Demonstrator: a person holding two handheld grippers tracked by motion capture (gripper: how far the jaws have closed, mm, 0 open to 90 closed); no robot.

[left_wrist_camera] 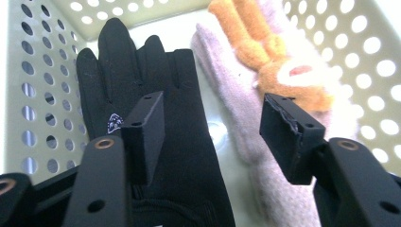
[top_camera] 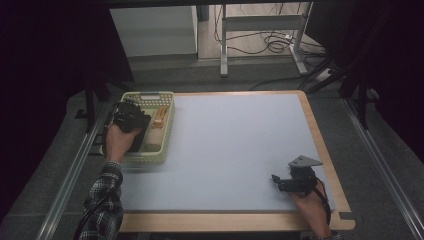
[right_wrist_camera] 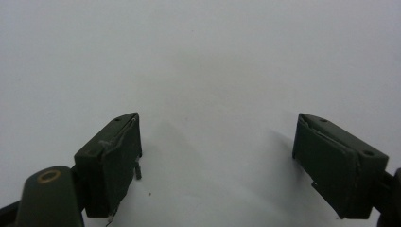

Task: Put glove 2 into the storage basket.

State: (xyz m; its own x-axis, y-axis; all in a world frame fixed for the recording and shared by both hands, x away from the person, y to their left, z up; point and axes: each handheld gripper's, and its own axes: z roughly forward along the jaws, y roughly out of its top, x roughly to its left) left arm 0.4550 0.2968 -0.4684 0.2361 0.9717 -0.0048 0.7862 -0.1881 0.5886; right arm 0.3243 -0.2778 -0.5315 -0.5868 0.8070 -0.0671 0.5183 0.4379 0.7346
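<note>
Lab-like workroom — dark curtains, bare test table [top_camera: 240, 150], floor cables [top_camera: 270, 42], metal desk frame [top_camera: 260, 30]

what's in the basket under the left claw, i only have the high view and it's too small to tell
Observer: A black glove lies flat on the basket floor, fingers pointing away from the left claw.
Operator: anything beside it
Observer: A pale pink glove lies next to it, with an orange plush piece on top.
Operator: is the claw gripping either one
Observer: No, the jaws stand apart above the gloves with nothing pressed between them.
Operator: and the right claw
Observer: The right claw is open over the bare table, nothing between its jaws.
</note>
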